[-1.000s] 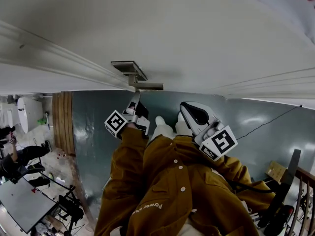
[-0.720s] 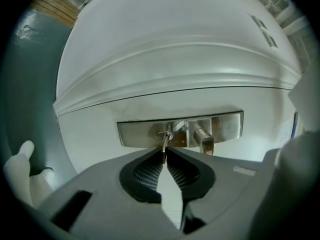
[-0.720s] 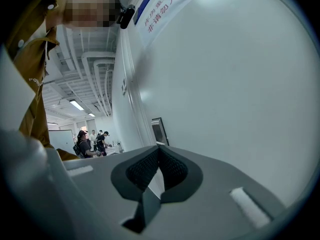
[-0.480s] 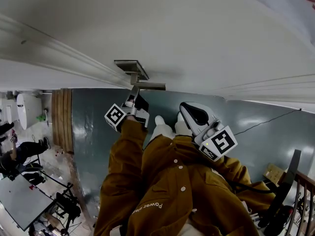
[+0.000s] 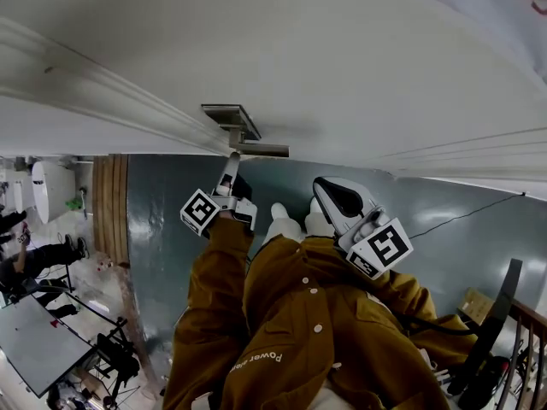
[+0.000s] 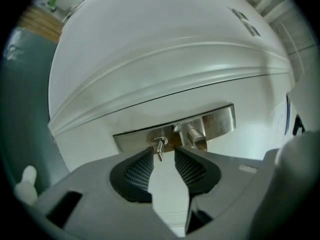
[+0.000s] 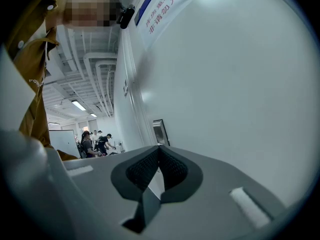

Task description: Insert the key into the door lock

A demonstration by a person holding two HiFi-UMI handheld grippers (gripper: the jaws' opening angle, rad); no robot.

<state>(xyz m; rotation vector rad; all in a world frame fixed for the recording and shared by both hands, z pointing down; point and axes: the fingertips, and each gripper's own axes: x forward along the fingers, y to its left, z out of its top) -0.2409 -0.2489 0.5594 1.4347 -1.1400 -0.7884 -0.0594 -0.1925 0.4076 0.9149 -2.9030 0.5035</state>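
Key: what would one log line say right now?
key in lock | left tongs just opened, not touching key | right tongs shut, empty

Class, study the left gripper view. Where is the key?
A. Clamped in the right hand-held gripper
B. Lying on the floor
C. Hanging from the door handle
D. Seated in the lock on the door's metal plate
D: the key sticks out of the lock in the metal plate. The left hand-held gripper has just opened its jaws, which stand apart with the key at their tips, unclamped.
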